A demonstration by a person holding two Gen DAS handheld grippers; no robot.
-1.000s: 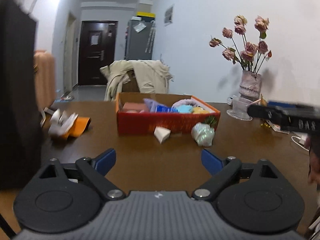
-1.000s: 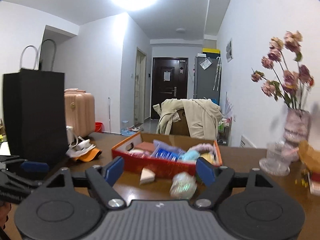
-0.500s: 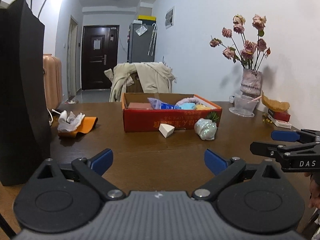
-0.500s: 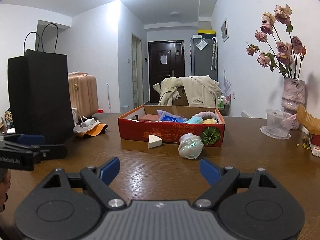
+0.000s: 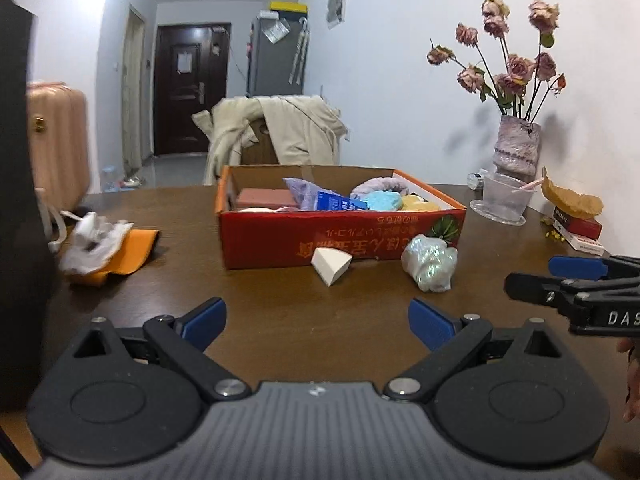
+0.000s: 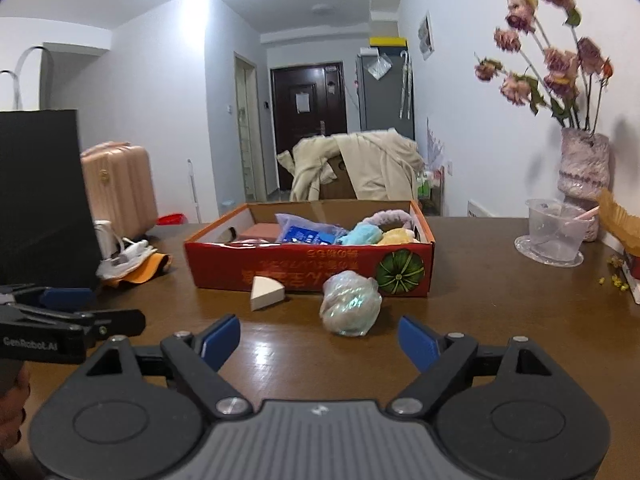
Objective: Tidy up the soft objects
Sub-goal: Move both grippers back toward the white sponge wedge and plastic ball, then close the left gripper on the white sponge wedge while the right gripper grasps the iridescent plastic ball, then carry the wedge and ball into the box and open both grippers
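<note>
Tongs frame the bottom of both views. The left gripper (image 5: pixel 316 320) has its blue pads spread wide over bare brown table (image 5: pixel 280 312), nothing between them. The right gripper (image 6: pixel 320 340) is likewise agape and empty, low in its own frame; it also shows at the right edge of the left wrist view, side on.

In the middle of each frame sits a red cardboard box (image 5: pixel 340 236), open at the top, with a green pumpkin printed on its front corner. Inside it lie soft things: a pink block (image 5: pixel 264 198) at the left, a purple packet with a blue label (image 5: pixel 320 198), a light blue sponge (image 5: pixel 382 201), a yellow piece (image 5: pixel 418 202) and a lilac fuzzy ring (image 5: pixel 378 186) toward the back right.

Two items lie on the table in front of the box: a white wedge sponge (image 5: pixel 331 266), just beside its front wall, and a shiny iridescent ball (image 5: pixel 430 264) below the pumpkin print.

At the left of the frame is a white crumple on orange cloth (image 5: pixel 136 250). A vase of dried roses (image 5: pixel 516 148) stands at the upper right, and a clear plastic cup (image 5: pixel 504 200) next to it.
</note>
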